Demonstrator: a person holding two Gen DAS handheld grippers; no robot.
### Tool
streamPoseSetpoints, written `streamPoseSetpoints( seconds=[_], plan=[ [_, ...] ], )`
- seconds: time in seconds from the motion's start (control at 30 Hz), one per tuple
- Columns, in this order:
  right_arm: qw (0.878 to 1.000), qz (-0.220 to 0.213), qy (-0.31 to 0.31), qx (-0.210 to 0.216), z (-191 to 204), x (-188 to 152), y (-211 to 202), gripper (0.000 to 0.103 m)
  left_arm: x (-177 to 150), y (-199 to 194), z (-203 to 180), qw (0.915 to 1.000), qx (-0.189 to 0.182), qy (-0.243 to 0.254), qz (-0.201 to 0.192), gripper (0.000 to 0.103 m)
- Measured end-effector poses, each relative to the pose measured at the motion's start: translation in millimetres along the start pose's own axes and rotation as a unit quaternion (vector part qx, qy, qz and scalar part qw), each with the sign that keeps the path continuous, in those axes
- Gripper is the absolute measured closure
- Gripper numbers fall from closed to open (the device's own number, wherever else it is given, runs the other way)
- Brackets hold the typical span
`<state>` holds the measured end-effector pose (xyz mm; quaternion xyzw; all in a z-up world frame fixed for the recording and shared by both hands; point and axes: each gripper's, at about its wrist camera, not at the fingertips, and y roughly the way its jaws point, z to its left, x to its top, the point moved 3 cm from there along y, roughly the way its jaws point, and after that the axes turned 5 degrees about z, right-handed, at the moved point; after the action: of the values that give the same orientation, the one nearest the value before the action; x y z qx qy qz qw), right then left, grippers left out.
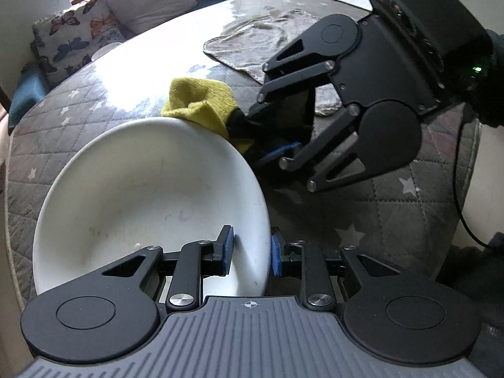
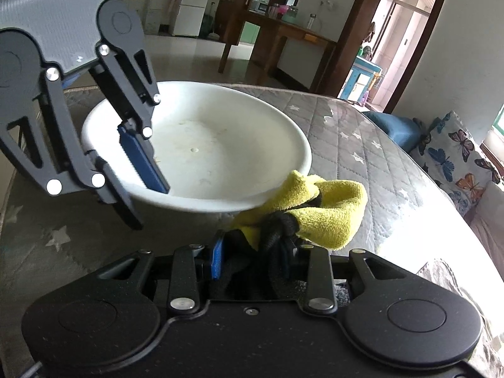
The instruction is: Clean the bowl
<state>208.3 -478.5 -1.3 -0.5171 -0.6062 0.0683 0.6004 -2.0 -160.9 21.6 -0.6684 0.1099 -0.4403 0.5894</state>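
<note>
- A white bowl (image 1: 148, 208) sits on a round bench (image 1: 393, 214) covered with a grey quilted cloth printed with pale stars. In the left wrist view the bowl fills the lower left, from about 9 o'clock to the centre.
- The left claw (image 1: 252, 250) straddles the bowl's near rim at 6 o'clock, one blue pad inside the wall and one outside. The jaws stand a little apart; whether the pads actually press the rim cannot be told. Judged from this placing, it is there to steady the bowl while the other tool wipes.
- The right claw (image 2: 253, 260) is clamped on a yellow cloth with a black part (image 2: 318, 211), bunched between its pads. The cloth's loose end rests against the bowl's outer rim, so wiping inside looks not yet begun.
- The bowl's inside shows faint smears and a small speck near its middle, which is presumably what needs cleaning.
- Only the left wrist view shows a crumpled grey towel (image 1: 261, 41) lying at 12 o'clock further along the bench, and butterfly-print cushions (image 1: 78, 34) at 10 o'clock beyond the edge.
- Only the right wrist view shows the left claw from outside, at 9 o'clock, with one blue pad dipping into the bowl, and the room beyond: a wooden table, a doorway and a white fridge at 12 o'clock.
</note>
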Motion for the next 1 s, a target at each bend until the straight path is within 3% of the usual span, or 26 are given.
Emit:
streamPoseSetpoints(
  seconds=[0.23, 0.67, 1.0],
  plan=[
    [1.0, 0.006, 0.008, -0.009, 0, -4, -6, 0.067, 16, 9, 4, 0.9995, 0.011, -0.024, -0.017, 0.079],
    [0.999, 0.02, 0.021, -0.014, -1, -25, -27, 0.067, 23, 12, -19, 0.9991, -0.016, 0.022, -0.033, 0.078],
    [0.999, 0.022, 0.025, -0.008, 15, -41, -48, 0.067, 13, 11, -36, 0.9969, -0.038, 0.065, -0.023, 0.078]
  ],
)
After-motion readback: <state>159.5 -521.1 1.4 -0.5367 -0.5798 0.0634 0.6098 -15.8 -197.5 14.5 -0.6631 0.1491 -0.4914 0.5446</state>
